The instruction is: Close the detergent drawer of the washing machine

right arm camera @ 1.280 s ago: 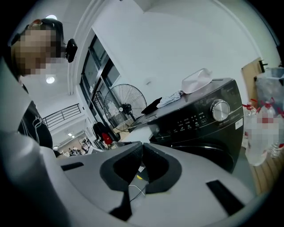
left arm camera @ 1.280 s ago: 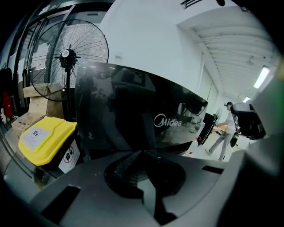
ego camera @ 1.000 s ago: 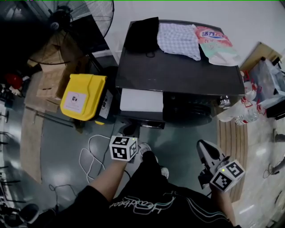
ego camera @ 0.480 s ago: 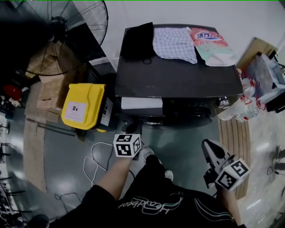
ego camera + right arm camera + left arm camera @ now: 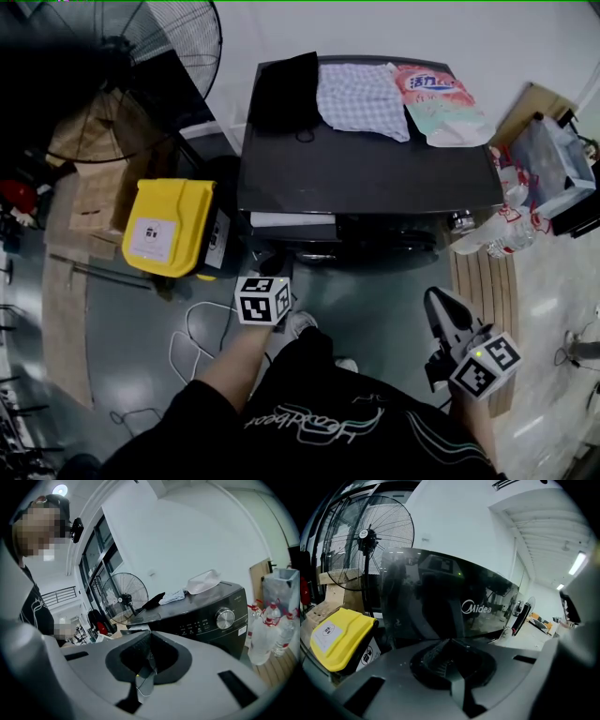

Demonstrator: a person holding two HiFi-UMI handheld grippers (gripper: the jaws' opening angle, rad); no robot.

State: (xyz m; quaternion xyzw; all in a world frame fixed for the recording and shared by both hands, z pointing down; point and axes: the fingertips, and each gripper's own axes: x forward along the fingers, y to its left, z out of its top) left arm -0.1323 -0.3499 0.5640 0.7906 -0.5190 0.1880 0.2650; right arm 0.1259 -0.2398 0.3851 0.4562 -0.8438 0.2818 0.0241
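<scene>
The dark washing machine (image 5: pixel 366 164) stands ahead of me. Its detergent drawer (image 5: pixel 292 220) shows only a thin white strip at the front left, sticking out a little. In the left gripper view the drawer's glossy dark front (image 5: pixel 440 602) with a Midea logo fills the space just beyond my jaws. My left gripper (image 5: pixel 270 272) (image 5: pixel 450 641) is shut with nothing in it, right at that front; I cannot tell whether it touches. My right gripper (image 5: pixel 437 307) (image 5: pixel 149 633) is shut and empty, held low to the right, away from the machine.
On the machine's top lie a black cloth (image 5: pixel 286 89), a checked cloth (image 5: pixel 361 94) and a detergent bag (image 5: pixel 441 103). A yellow bin (image 5: pixel 169 225) and a big fan (image 5: pixel 141 37) stand left. Water bottles (image 5: pixel 506 234) stand right. Cables (image 5: pixel 197 337) lie on the floor.
The drawer has slid in from well pulled out to almost flush. My left gripper has followed it toward the machine. The right gripper has barely moved.
</scene>
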